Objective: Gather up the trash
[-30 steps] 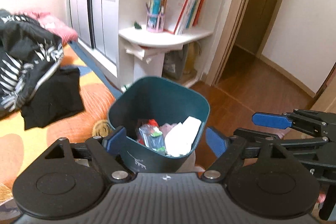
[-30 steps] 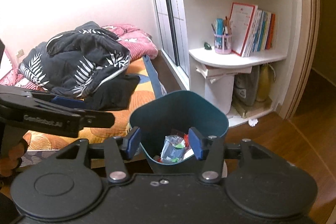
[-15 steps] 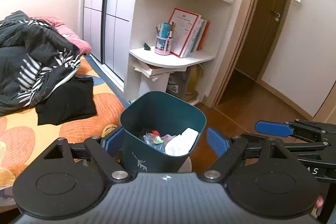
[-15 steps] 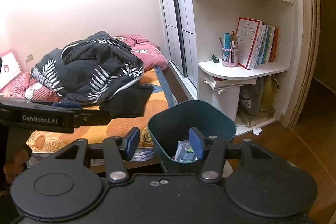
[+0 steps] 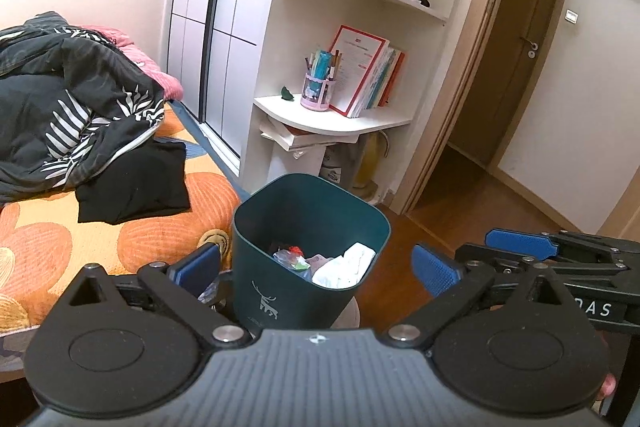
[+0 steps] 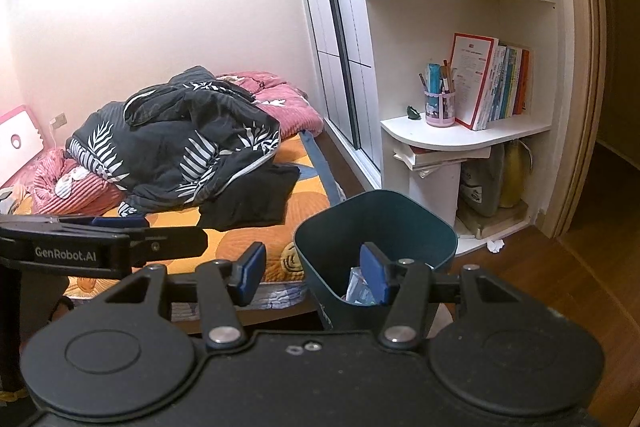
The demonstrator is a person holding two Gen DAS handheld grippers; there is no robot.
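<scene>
Wooden floor (image 5: 460, 227) beside an orange bed (image 5: 52, 227) bears a teal trash bin (image 5: 308, 227); left fingers (image 5: 434, 269) are opening, right fingers (image 6: 250, 271) released.

Bin (image 5: 308, 267) beside bed (image 5: 60, 239) — shelf unit (image 5: 332, 123) behind, trash (image 5: 344, 267) inside.

Bin (image 5: 316, 291): dark green plastic, smooth, matt. Trash inside (image 5: 344, 263): crumpled white paper, clear glossy wrappers. Floor (image 5: 476, 211): brown wood, slight sheen. Quilt (image 6: 180, 143): soft black cloth, leaf print. Shelf unit (image 6: 464, 135): white, smooth. Gripper pads (image 5: 434, 269): blue, textured.
</scene>
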